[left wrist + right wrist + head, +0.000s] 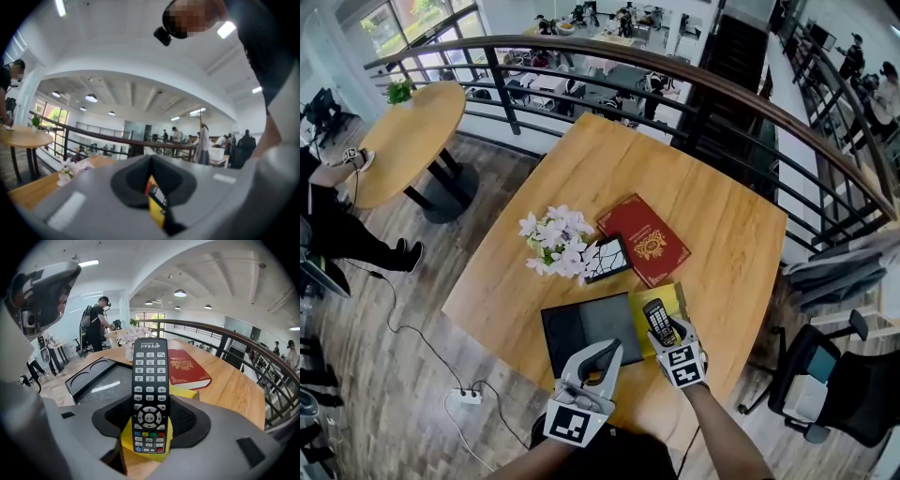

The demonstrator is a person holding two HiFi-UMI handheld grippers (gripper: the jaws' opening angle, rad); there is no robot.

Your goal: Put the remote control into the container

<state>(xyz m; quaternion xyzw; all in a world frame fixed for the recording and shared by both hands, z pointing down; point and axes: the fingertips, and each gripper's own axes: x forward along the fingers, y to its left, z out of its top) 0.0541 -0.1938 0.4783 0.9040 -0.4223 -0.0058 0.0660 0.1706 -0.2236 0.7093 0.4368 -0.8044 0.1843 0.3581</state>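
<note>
The black remote control [659, 321] [150, 394] sits lengthwise between the jaws of my right gripper [673, 331] [150, 430], which is shut on its lower end. It is over a yellow pad [671, 298] [183, 391] near the table's front edge. The container is a black tray [586, 330] [101, 380] with round recesses, just left of the remote. My left gripper [612, 351] [151, 161] is at the tray's near edge with its jaws together and nothing in them. In the left gripper view, the remote and the yellow pad show through the slit between the jaws.
A red book [643, 239] [187, 369], white flowers [555, 244] and a small black-and-white patterned box [606, 258] lie beyond the tray. A dark railing [694, 80] curves behind the wooden table [722, 216]. An office chair [825, 375] stands at the right.
</note>
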